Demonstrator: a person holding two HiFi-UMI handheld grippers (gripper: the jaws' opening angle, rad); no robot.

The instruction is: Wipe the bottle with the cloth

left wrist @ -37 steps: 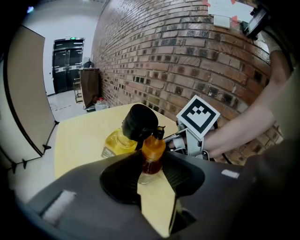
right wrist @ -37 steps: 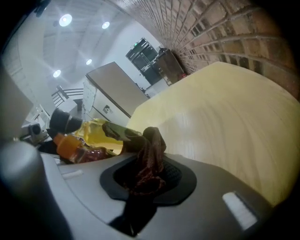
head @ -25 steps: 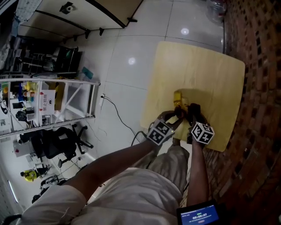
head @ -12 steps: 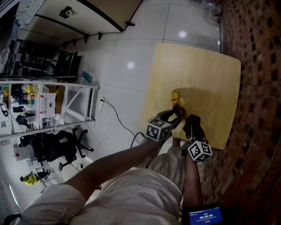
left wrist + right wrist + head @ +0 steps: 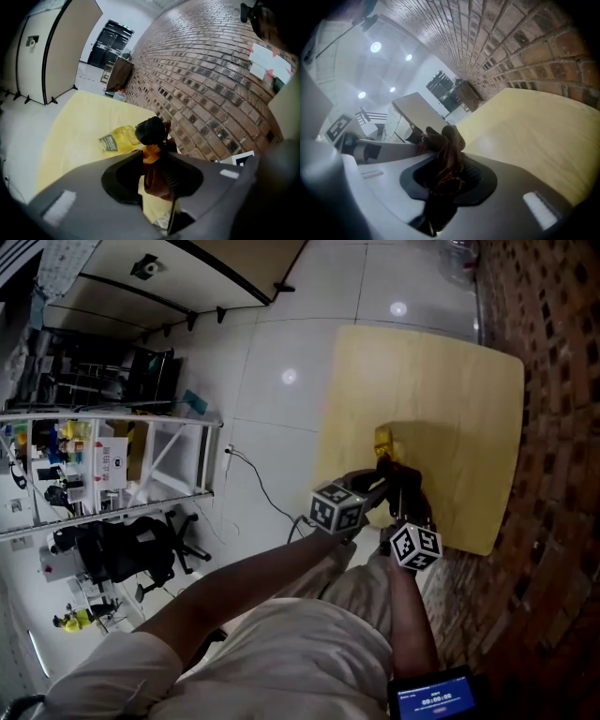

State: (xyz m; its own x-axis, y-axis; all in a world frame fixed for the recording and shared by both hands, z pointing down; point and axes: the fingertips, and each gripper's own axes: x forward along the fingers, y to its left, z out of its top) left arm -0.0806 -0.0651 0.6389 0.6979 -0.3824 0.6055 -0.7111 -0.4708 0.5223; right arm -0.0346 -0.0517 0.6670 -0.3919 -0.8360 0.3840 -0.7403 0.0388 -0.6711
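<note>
A bottle (image 5: 384, 440) of yellow liquid with an orange cap lies on the yellow table (image 5: 441, 381), cap toward me. In the left gripper view the bottle (image 5: 117, 139) shows its label. Its orange cap sits at the tips of my left gripper (image 5: 152, 159), whose jaws are closing on the cap with dark brown cloth (image 5: 157, 183) packed beside it. A black rounded lump rests over the cap. My right gripper (image 5: 445, 164) is shut on the brown cloth (image 5: 446, 157), which bunches up out of its jaws. Both grippers (image 5: 380, 479) (image 5: 405, 486) meet at the table's near edge.
A brick wall (image 5: 553, 427) runs along the table's right side. The table (image 5: 70, 122) stretches away beyond the bottle. To the left on the tiled floor are a white shelf rack (image 5: 112, 456), an office chair (image 5: 122, 549) and a cable (image 5: 258, 488).
My right gripper has drawn back toward me from beside the bottle. The left gripper stays at the bottle's cap end. The bottle has hardly moved on the table.
</note>
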